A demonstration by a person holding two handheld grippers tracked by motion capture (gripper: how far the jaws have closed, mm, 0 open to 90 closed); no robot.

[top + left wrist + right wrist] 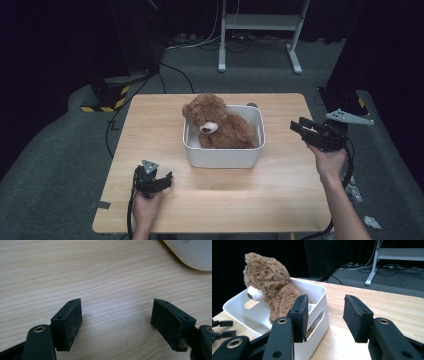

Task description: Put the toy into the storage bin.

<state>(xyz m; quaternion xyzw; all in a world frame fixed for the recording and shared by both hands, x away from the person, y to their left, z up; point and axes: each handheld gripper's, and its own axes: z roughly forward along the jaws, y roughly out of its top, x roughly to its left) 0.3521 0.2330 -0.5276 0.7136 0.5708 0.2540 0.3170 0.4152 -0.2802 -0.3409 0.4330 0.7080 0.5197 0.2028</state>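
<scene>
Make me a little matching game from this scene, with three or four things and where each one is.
Things:
1. teddy bear
2. white bin
3. left tool
4. right tool

Places:
A. held above the table's right edge
B. low over the table's near left part
C. sitting inside the bin
D. middle of the table

Pairs: 1-C, 2-D, 3-B, 4-A

The teddy bear (216, 122) sits in the bin (224, 156) mid-table (150, 120), between left claw (169, 178) and right claw (295, 125).
</scene>
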